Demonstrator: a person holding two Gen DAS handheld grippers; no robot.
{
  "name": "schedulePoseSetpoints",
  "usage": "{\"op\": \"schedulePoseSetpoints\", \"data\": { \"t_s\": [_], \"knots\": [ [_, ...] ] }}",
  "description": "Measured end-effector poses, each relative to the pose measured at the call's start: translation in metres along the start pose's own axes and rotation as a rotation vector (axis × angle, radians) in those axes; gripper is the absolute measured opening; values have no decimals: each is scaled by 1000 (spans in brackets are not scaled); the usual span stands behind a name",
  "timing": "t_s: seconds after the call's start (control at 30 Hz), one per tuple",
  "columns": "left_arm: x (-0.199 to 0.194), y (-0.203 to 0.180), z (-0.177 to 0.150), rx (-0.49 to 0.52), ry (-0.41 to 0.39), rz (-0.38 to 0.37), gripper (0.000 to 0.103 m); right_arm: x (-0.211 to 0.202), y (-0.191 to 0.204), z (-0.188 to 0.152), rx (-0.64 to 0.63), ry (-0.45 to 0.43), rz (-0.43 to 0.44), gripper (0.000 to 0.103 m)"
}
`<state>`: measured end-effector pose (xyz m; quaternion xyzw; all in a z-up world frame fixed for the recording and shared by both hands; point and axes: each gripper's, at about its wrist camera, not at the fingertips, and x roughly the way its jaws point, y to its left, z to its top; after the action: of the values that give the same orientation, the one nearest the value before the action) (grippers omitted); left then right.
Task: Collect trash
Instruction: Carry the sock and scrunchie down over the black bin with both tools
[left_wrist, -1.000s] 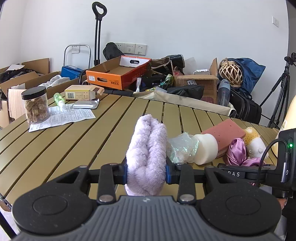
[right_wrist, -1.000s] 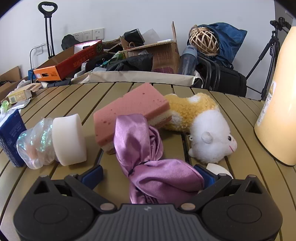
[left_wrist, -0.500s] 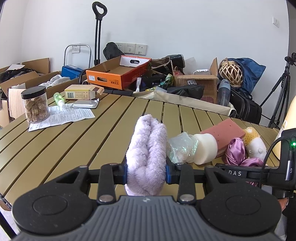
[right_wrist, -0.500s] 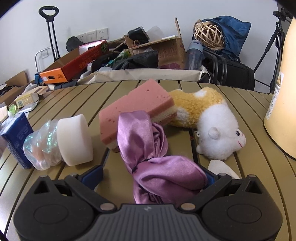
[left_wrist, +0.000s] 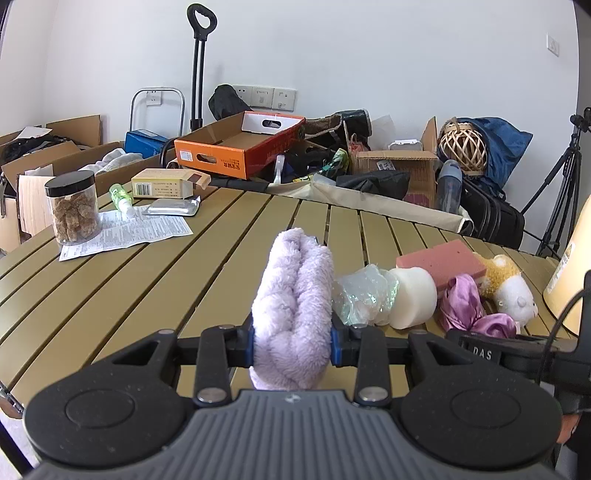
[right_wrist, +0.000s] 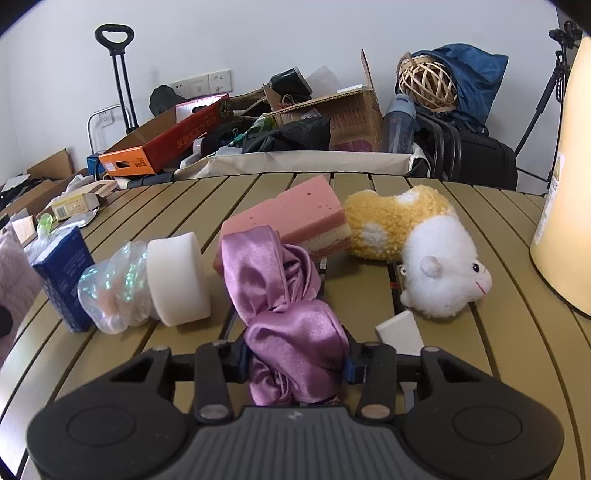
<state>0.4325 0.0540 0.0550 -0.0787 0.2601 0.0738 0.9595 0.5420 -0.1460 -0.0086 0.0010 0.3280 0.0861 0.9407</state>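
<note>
Slatted table (left_wrist: 229, 236): jar (left_wrist: 74, 210), leaflet (left_wrist: 129, 232), sponge (right_wrist: 295, 218), plush toy (right_wrist: 424, 251).

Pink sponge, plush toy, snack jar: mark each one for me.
pink sponge (right_wrist: 295, 206), right wrist view, on its top face.
plush toy (right_wrist: 443, 258), right wrist view, on the white head.
snack jar (left_wrist: 75, 214), left wrist view, on the clear wall below the black lid.

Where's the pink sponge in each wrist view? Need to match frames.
Left wrist: pink sponge right of centre, behind the white puck.
Right wrist: pink sponge centre, behind the purple satin cloth that the closing right gripper has between its jaws.
Shared landmark: plush toy, touching the sponge's right end.
</note>
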Motion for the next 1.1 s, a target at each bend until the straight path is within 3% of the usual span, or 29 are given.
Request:
{"op": "schedulePoseSetpoints", "data": {
  "t_s": [0.3, 0.6, 0.83, 1.1],
  "knots": [
    [-14, 2, 2, -4, -30, -11, 35, -38, 0, -8, 8, -69, 7, 37],
    [-45, 0, -5, -2, -66, -25, 35, -101, 6, -19, -1, -174, 48, 36],
    [-81, -1, -21, 10, -106, -51, 35, -149, 12, -48, 25, -219, 95, 36],
    [-117, 4, -48, 5, -81, -91, 35, -188, 16, -87, 22, -228, 133, 36]
  ]
}}
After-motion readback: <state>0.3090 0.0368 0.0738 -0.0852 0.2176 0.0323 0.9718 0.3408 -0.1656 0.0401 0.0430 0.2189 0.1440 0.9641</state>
